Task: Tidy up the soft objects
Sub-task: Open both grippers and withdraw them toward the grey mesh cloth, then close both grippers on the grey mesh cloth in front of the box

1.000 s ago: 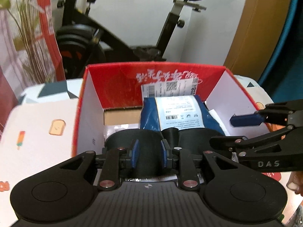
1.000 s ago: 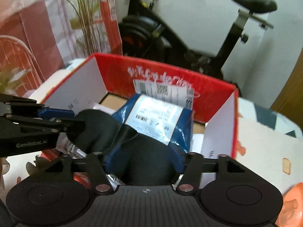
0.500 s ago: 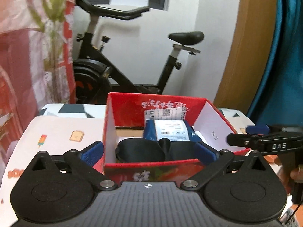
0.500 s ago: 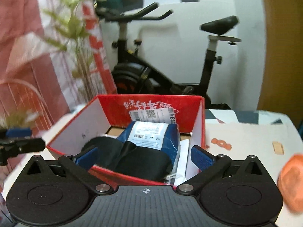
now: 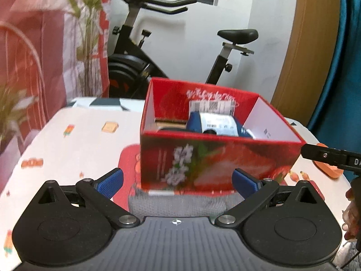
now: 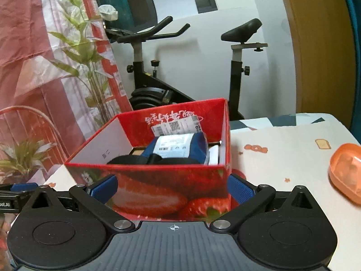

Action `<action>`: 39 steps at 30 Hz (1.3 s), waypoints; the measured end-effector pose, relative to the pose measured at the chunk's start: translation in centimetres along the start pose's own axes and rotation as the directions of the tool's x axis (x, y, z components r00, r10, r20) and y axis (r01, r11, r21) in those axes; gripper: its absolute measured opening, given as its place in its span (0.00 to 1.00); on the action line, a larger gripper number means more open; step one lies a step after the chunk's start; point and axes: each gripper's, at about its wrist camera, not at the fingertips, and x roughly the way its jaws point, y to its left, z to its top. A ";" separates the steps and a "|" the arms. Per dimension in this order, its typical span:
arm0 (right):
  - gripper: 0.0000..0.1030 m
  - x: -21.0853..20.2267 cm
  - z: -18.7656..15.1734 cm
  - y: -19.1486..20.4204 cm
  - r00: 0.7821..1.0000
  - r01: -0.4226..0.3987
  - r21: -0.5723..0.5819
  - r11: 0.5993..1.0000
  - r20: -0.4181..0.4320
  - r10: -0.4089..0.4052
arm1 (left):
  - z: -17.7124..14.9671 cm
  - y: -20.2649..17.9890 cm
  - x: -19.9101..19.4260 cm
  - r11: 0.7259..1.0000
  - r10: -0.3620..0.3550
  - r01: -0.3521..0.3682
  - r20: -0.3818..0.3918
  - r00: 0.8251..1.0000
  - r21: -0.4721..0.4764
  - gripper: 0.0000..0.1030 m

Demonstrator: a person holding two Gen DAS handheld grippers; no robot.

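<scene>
Even indoor light on my feeds, no hard glare. Left wrist view: red box [image 5: 216, 160] front smeared with motion blur, tablecloth [image 5: 74, 140] prints soft. Right wrist view sharper; orange lid [image 6: 346, 171] blurs at edge. Fisheye bows the door frame [image 6: 315, 45] and corners go dark.

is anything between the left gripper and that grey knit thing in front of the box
Nothing visible. The left hand-held gripper is open, and the grey knit piece lies on the table just below and between its fingers, right against the near wall of the red box. The box stands beyond it, not in the path.
</scene>
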 end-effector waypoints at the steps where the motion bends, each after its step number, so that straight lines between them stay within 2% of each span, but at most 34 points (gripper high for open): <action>1: 1.00 -0.2 -0.5 -0.1 1.000 -0.003 -0.006 1.000 -0.001 0.003 | -0.4 0.1 0.0 1.000 0.000 0.000 -0.007 1.000 -0.005 1.00; 8: 0.99 0.0 -3.5 -0.1 0.998 -0.017 -0.001 1.000 -0.068 0.017 | -2.5 0.9 0.8 0.999 0.001 -0.005 -0.078 0.997 -0.050 1.00; 12: 0.94 0.4 -5.0 0.4 0.994 -0.003 -0.028 1.000 -0.113 0.000 | -2.9 1.3 0.8 0.997 -0.004 -0.003 -0.088 0.996 -0.080 1.00; 25: 0.86 0.9 -5.8 0.2 0.986 0.015 -0.033 0.999 -0.167 -0.021 | -3.9 1.4 1.0 0.994 0.001 -0.013 -0.109 0.994 -0.110 0.99; 29: 0.78 1.4 -5.6 -0.4 0.985 0.024 -0.016 1.000 -0.173 -0.026 | -3.6 2.6 1.4 0.985 -0.005 -0.016 -0.118 0.993 -0.172 0.98; 31: 0.72 1.8 -5.4 -0.8 0.984 0.024 -0.005 1.000 -0.175 -0.024 | -3.3 3.4 1.5 0.979 0.006 -0.026 -0.098 0.995 -0.203 0.98; 32: 0.68 2.0 -5.2 -1.1 0.984 0.021 0.010 1.000 -0.176 -0.019 | -3.1 4.0 1.6 0.974 0.013 -0.032 -0.086 0.996 -0.224 0.95; 35: 0.66 2.9 -4.9 -2.3 0.983 0.020 0.067 0.998 -0.183 -0.007 | -2.6 5.2 2.2 0.960 -0.001 -0.020 -0.073 0.997 -0.278 0.87; 39: 0.59 4.6 -5.1 -3.1 0.977 0.028 0.094 0.995 -0.212 -0.007 | -2.5 5.9 3.6 0.952 0.014 -0.041 -0.091 0.996 -0.303 0.85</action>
